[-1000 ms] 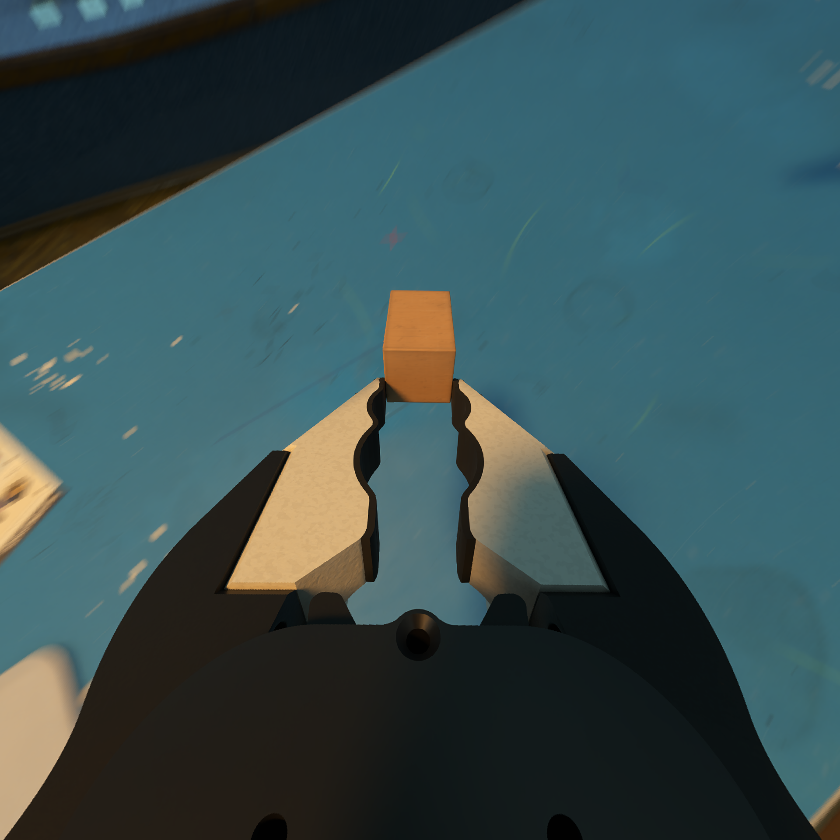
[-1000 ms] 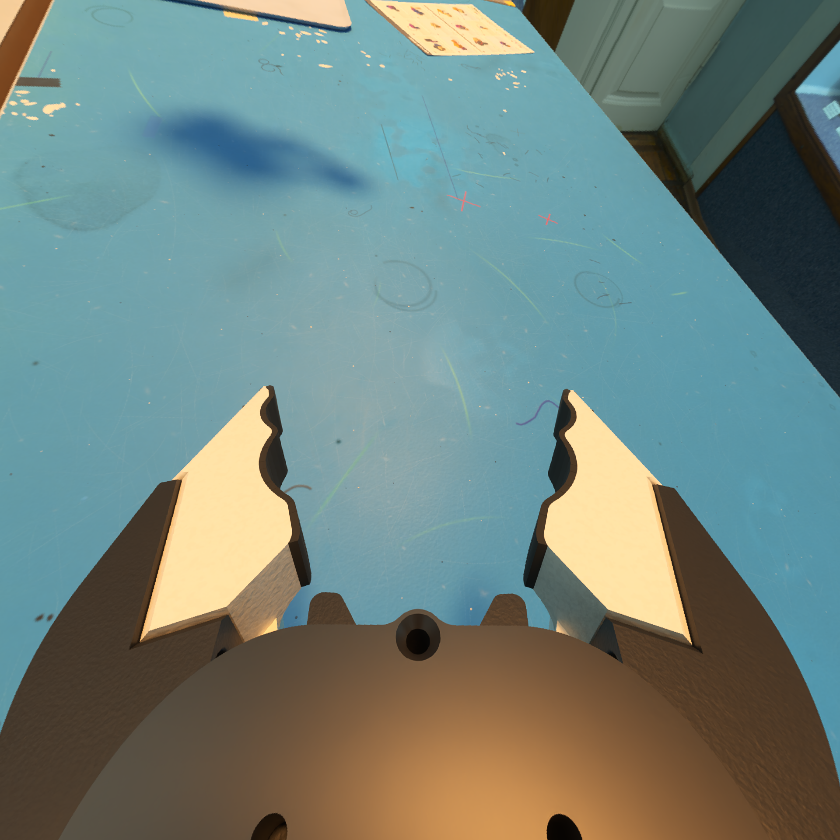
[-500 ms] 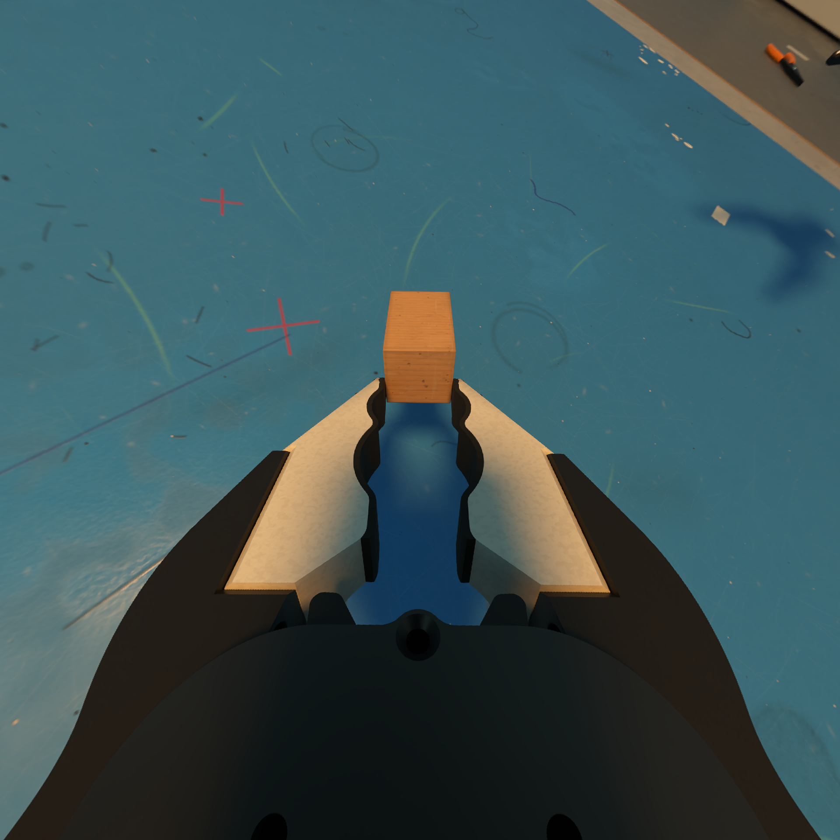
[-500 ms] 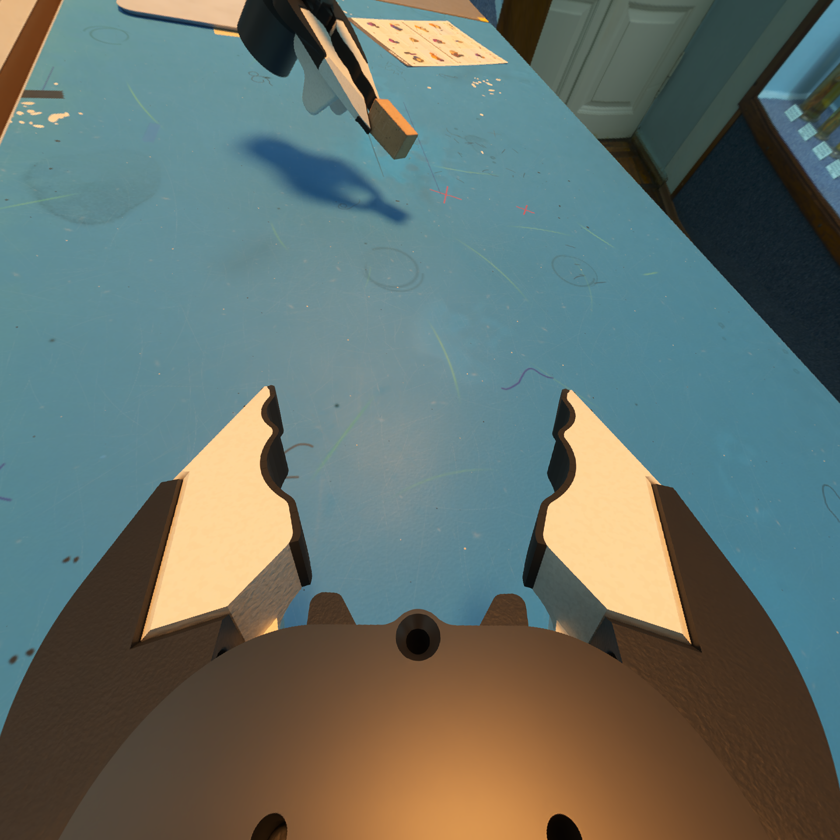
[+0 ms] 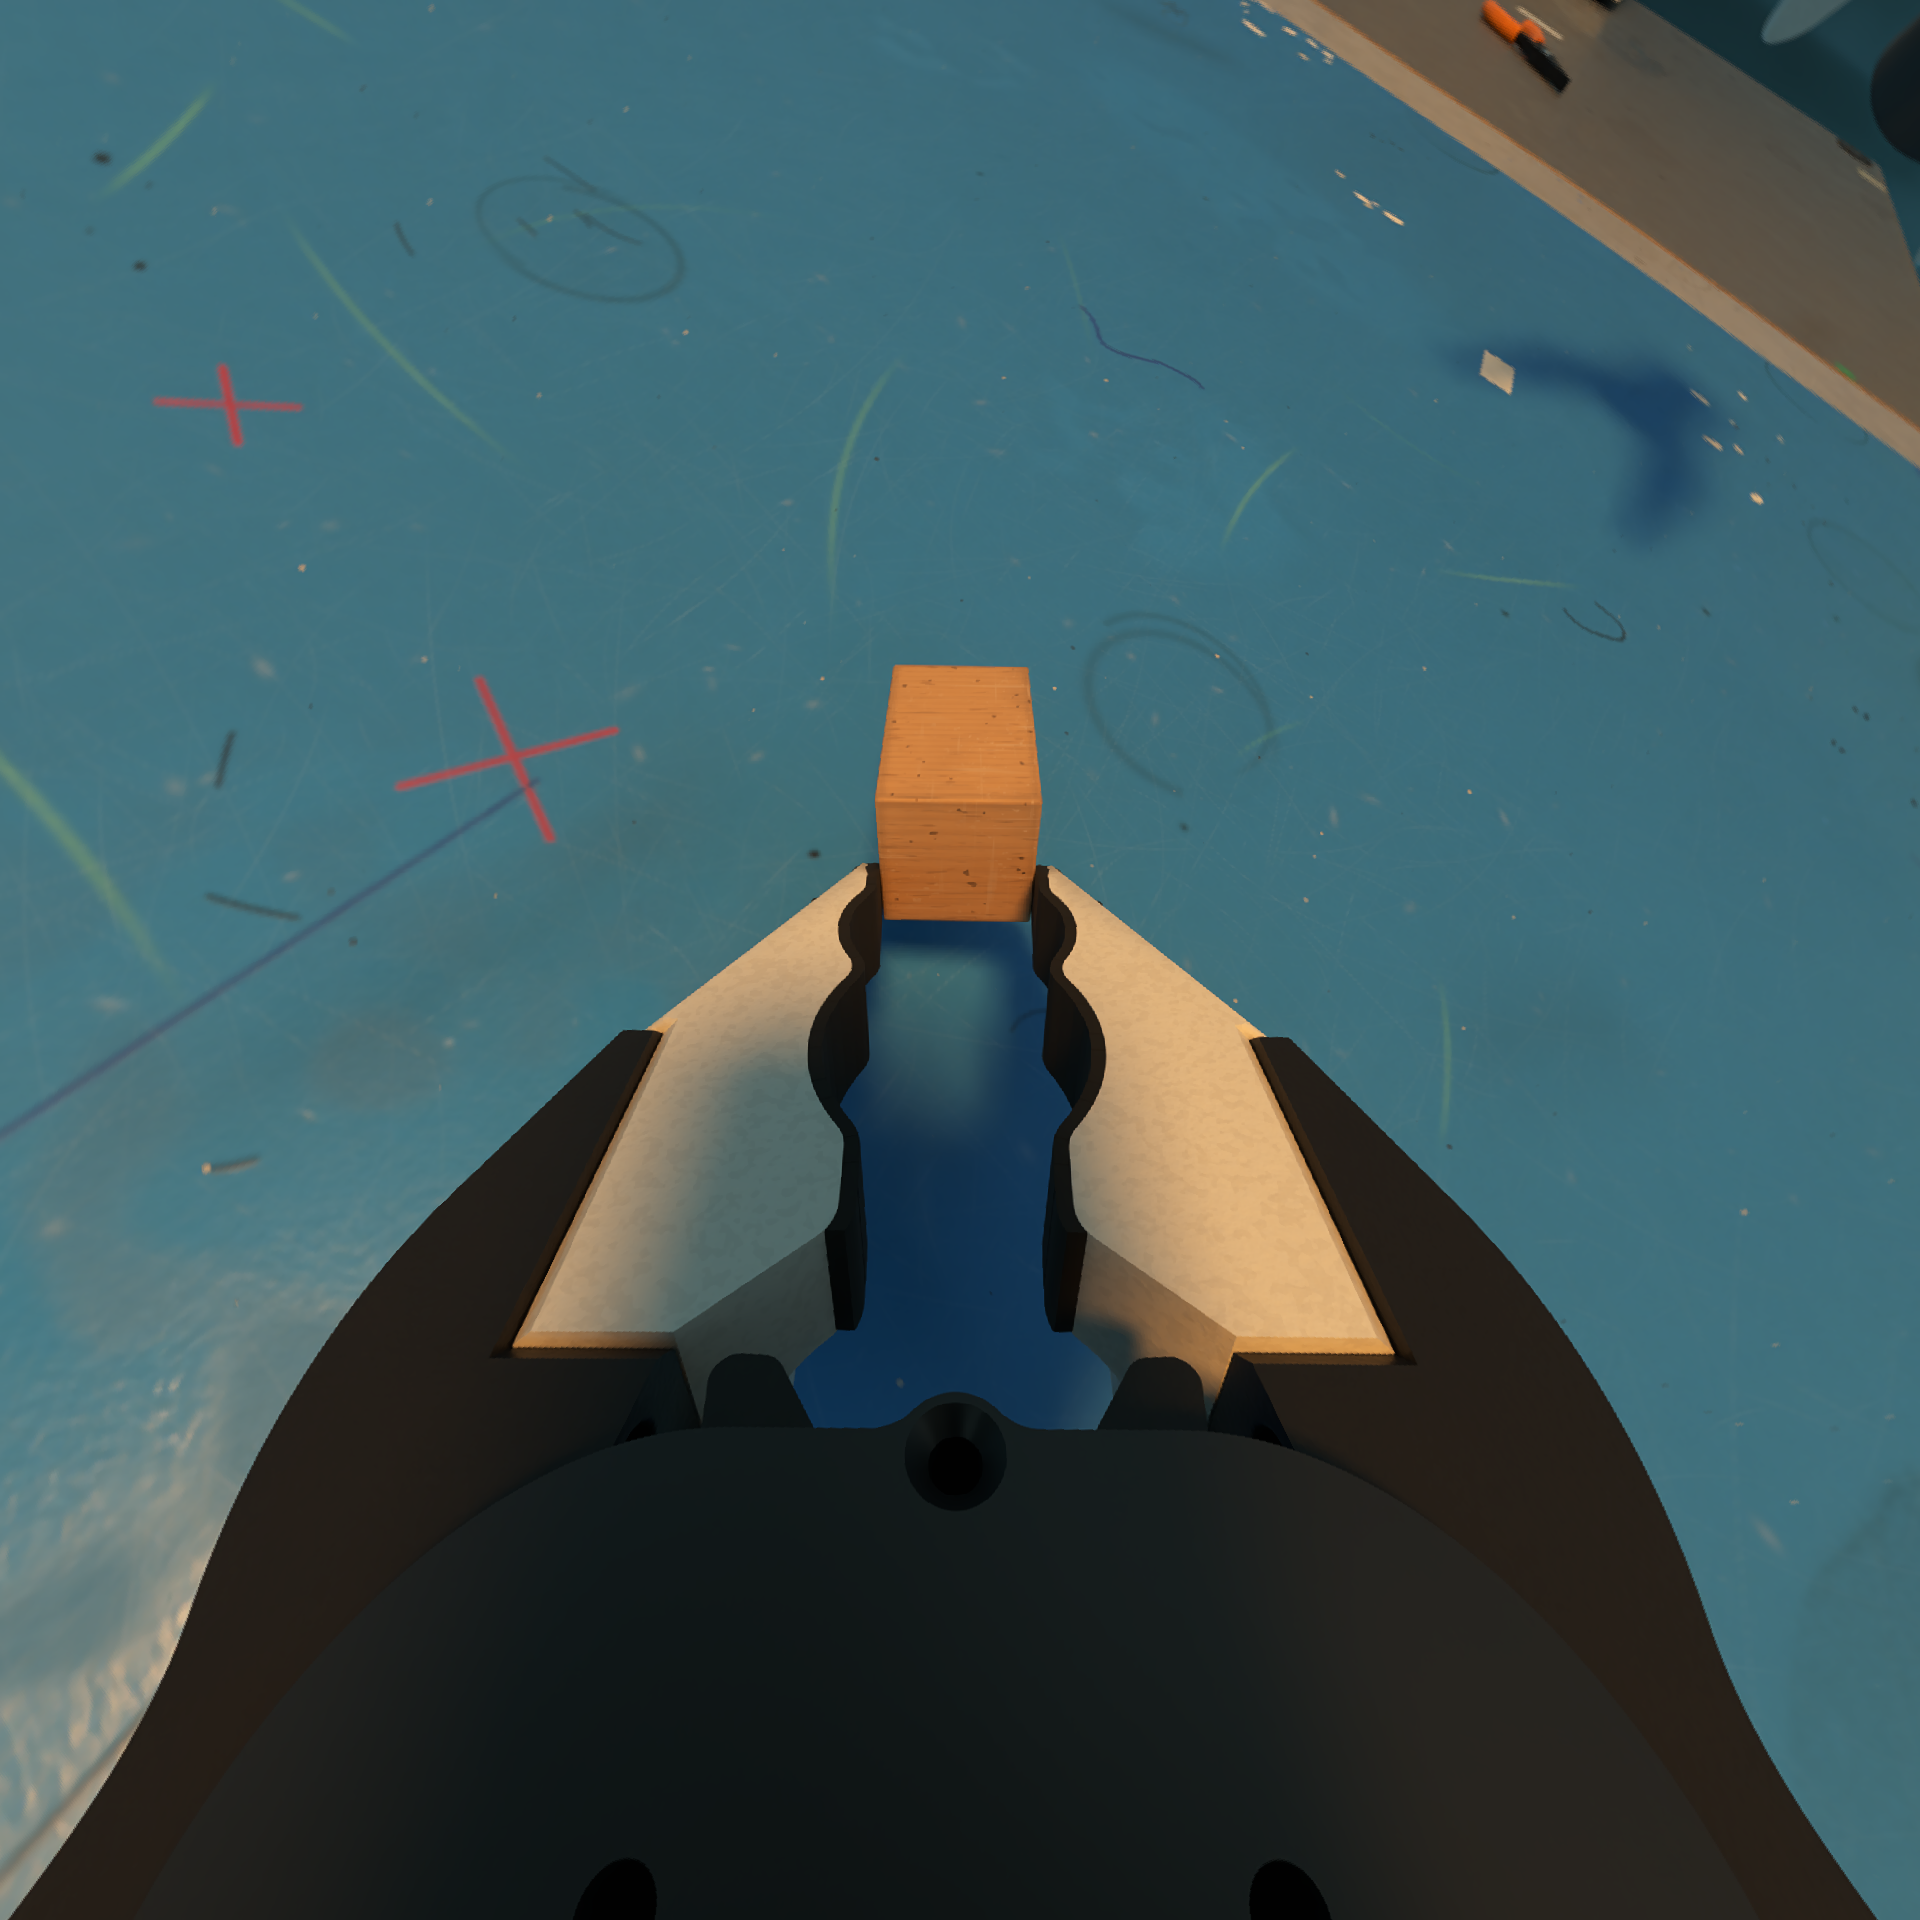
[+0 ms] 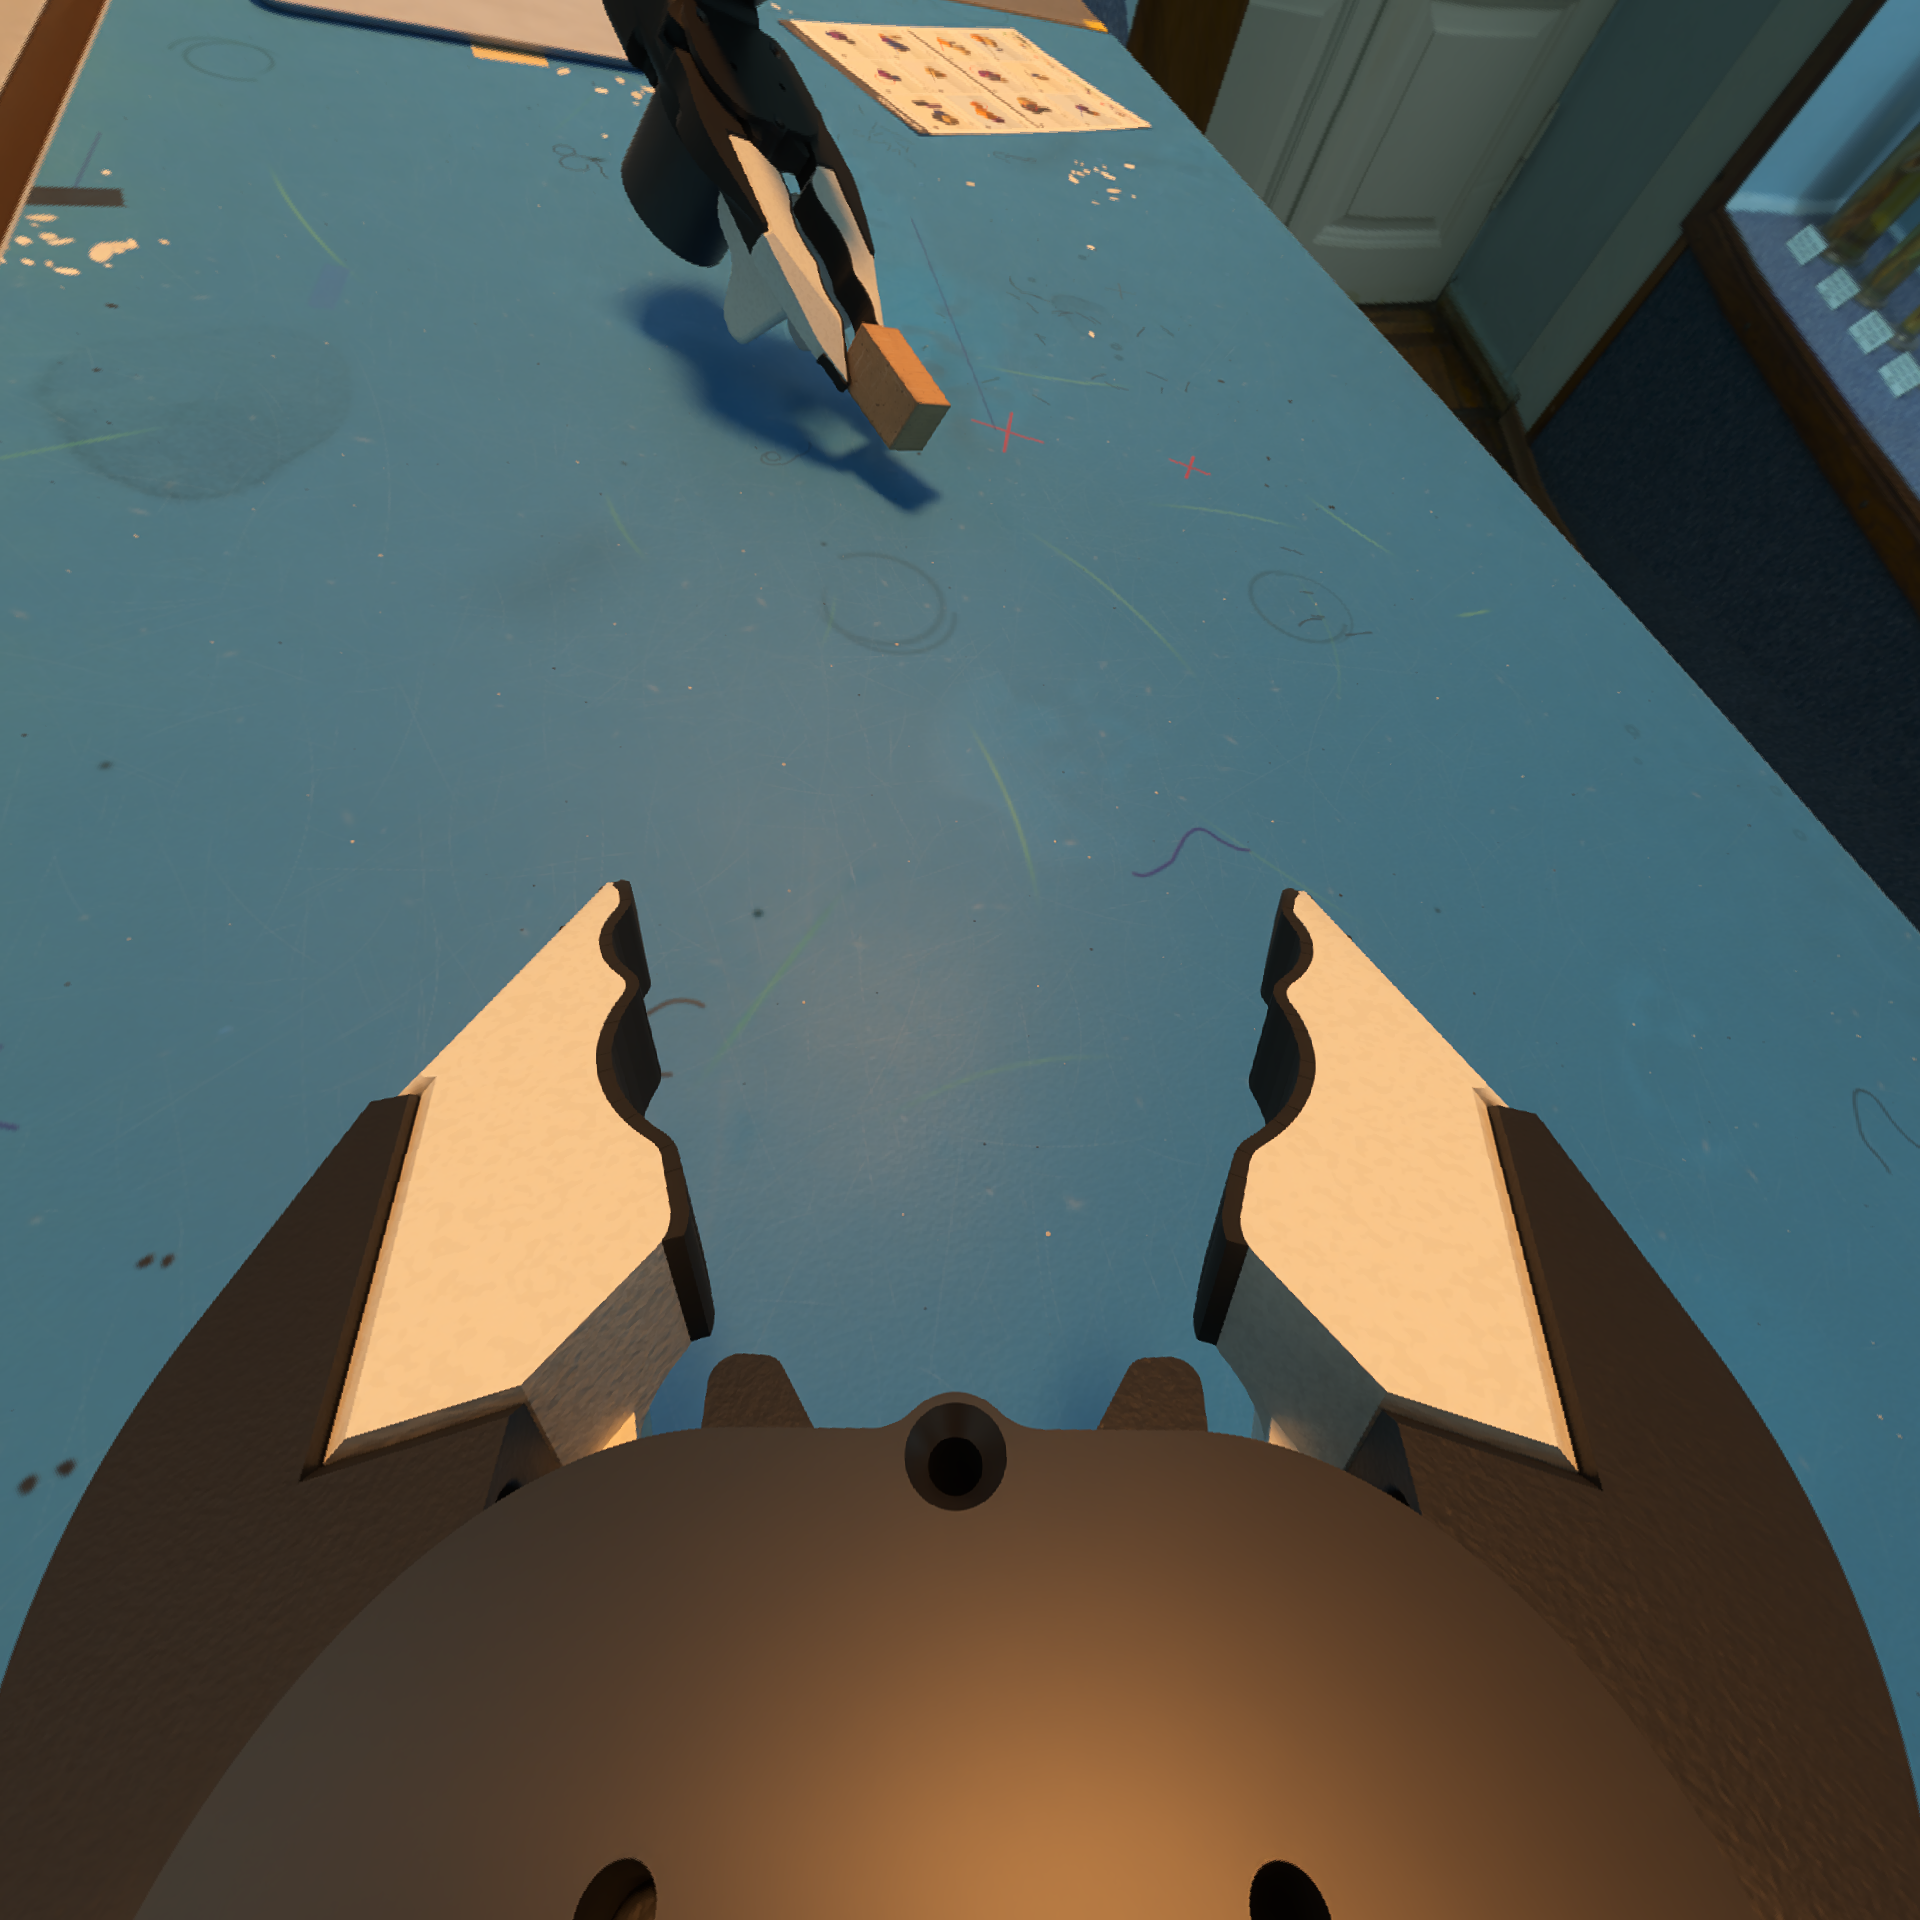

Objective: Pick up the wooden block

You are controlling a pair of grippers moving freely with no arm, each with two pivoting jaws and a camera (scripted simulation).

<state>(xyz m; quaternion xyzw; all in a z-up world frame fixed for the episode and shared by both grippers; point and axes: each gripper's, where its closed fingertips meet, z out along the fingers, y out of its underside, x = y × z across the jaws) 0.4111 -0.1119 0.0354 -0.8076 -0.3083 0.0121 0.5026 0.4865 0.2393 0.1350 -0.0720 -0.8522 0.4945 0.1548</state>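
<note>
Block gripped and off the worktop (image 6: 416, 727)

Left claw (image 5: 956, 894) clamps the wooden block (image 5: 957, 795) by its tips; right claw (image 6: 956, 914) gapes empty. Next: a steady hold.

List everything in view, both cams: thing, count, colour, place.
wooden block: 1, orange-brown, clamped at the left fingertips, off the table
table: 1, blue, scuffed, under both grippers
red crosses: 2, red, drawn on the table near the block
picture sheet: 1, pale with small coloured figures, far end of the table
grey board: 1, grey, table edge, top right of the left wrist view
marker: 1, orange and black, on the grey board
door: 1, white, beyond the table's right side
left gripper: 1, black with cream fingers, shut on the block
right gripper: 1, brown with cream fingers, open, nothing held
</note>
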